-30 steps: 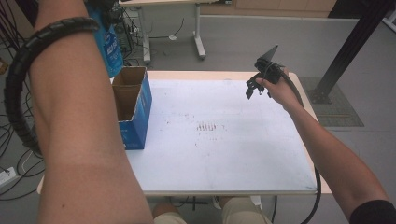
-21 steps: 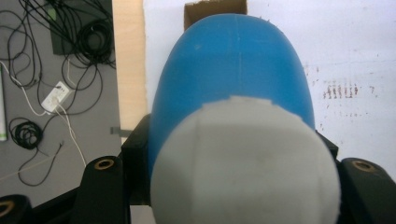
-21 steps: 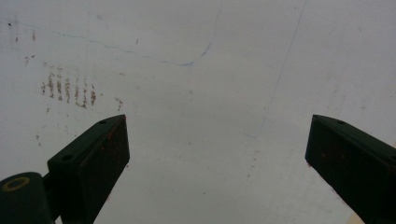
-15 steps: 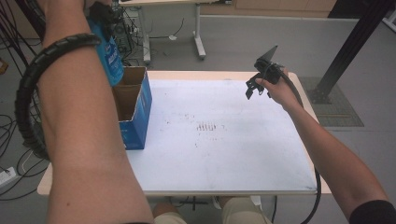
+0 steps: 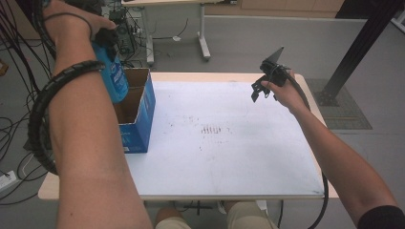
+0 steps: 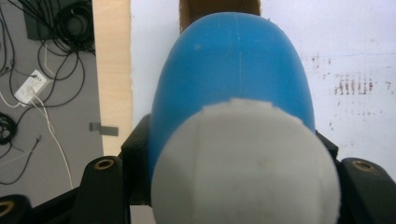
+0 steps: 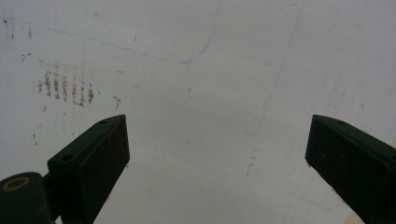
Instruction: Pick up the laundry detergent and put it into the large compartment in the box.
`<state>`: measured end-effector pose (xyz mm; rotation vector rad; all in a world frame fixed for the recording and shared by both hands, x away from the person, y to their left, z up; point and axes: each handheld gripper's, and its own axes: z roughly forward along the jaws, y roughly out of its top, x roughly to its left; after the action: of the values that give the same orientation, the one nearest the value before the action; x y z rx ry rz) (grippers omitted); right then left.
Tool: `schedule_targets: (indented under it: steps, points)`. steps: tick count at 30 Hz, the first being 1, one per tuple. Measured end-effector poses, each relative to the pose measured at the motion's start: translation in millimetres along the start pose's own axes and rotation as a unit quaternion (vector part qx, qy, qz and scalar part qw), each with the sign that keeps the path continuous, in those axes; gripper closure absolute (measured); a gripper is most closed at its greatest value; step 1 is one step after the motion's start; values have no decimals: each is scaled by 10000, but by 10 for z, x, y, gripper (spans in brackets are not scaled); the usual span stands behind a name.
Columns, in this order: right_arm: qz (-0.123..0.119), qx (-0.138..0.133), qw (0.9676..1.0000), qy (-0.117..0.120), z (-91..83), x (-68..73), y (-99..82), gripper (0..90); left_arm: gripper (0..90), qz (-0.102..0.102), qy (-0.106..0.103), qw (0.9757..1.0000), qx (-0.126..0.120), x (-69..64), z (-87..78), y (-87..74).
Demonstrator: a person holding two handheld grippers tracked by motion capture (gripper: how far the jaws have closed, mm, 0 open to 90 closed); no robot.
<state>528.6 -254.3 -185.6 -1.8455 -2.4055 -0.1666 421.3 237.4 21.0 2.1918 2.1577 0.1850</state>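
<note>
The left hand-held gripper was clamped on a blue bottle with a white cap, held over the open blue box at the bench's far-left corner. The right hand-held gripper hovered near the far-right corner, jaws wide apart and holding nothing.

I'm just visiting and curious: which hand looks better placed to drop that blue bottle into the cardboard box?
The left. Its gripper already grips the blue bottle right above the open box. The right gripper hangs open over the table's far right side, away from the box.
</note>
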Motion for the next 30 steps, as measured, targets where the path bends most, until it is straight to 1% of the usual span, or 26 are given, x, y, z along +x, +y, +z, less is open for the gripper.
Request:
schedule_targets:
  steps: [2, 4, 11, 16, 19, 25, 29, 30]
  points:
    - [7, -6, 10000, -7, 0, -2, -5, 65, 384, 20, -2, 10000, 39, 12, 74, -4]
    - [20, 3, 10000, -16, 2, 0, -5, 65, 384, 6, -16, 10000, 13, 28, 127, -24]
    - [25, 2, 10000, -47, 12, 22, -5, 65, 384, -7, -69, 9999, 111, 75, 323, -31]
    - [29, 6, 10000, -62, 25, 40, 1, 65, 384, -44, -81, 9999, 81, 97, 458, -65]
    - [26, 19, 10000, -80, 33, 52, 8, 65, 384, -61, -111, 9999, 111, 117, 560, -78]
    - [-1, 47, 9999, -105, 46, 72, 20, 65, 384, -66, -133, 9998, 163, 107, 736, -81]
    - [-9, 34, 9999, -109, 49, 69, 18, 65, 384, -62, -158, 9997, 154, 86, 829, -87]
    - [-9, 35, 9999, -111, 50, 70, 19, 65, 384, -61, -141, 9998, 120, 70, 850, -96]
